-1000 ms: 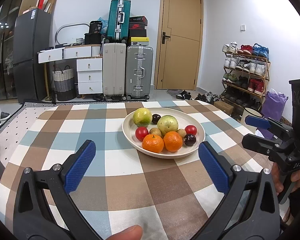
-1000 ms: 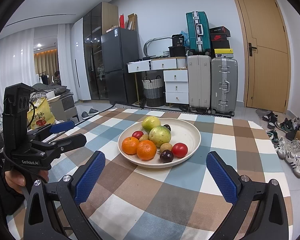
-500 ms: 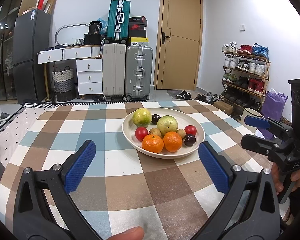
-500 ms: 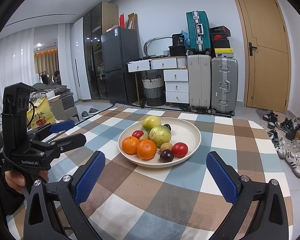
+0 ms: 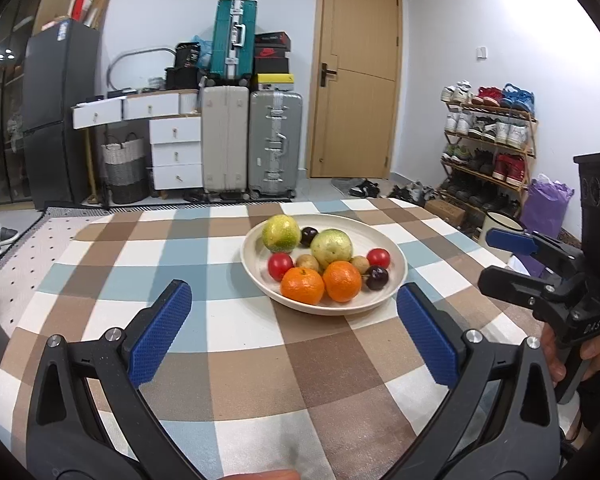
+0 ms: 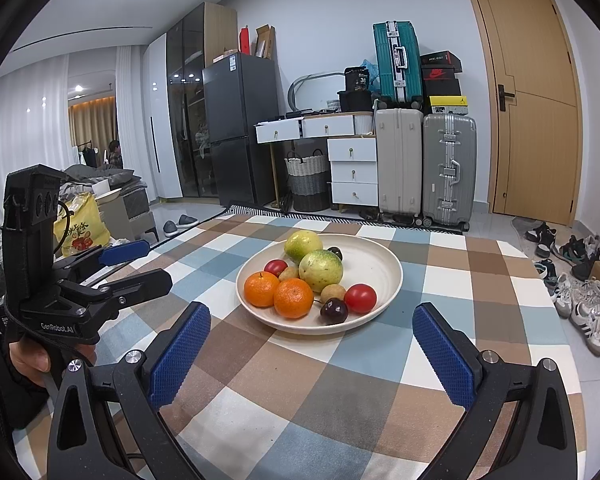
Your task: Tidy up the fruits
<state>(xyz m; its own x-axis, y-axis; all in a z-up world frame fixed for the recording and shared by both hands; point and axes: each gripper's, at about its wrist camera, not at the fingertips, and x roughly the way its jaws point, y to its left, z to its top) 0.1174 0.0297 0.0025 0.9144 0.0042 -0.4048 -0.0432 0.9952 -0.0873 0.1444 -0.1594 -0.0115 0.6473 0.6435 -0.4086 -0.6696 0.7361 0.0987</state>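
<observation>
Cream-coloured and shallow, the plate [image 5: 396, 270] is sitting on the checked tablecloth [image 5: 228, 356] toward the far side of the table, and it is holding all the fruit. Two oranges [image 5: 302, 286] are lying side by side at the near rim, touching each other. Behind them, a large green fruit [image 5: 331, 247] is resting at the centre, with a second green fruit [image 5: 281, 233] beyond it to the left. A red tomato [image 5: 280, 266] is sitting left of centre and another [image 5: 378, 258] right of centre. A dark cherry [image 5: 377, 277] is lying just beside the right-hand orange. The left gripper [image 5: 294, 334] is hovering above the cloth short of the plate, its blue-padded jaws standing wide apart and holding nothing. The right gripper [image 6: 312, 354] is hovering likewise on the near side of the plate, jaws spread wide and empty. Each gripper is appearing at the edge of the other's view, held in a hand.
</observation>
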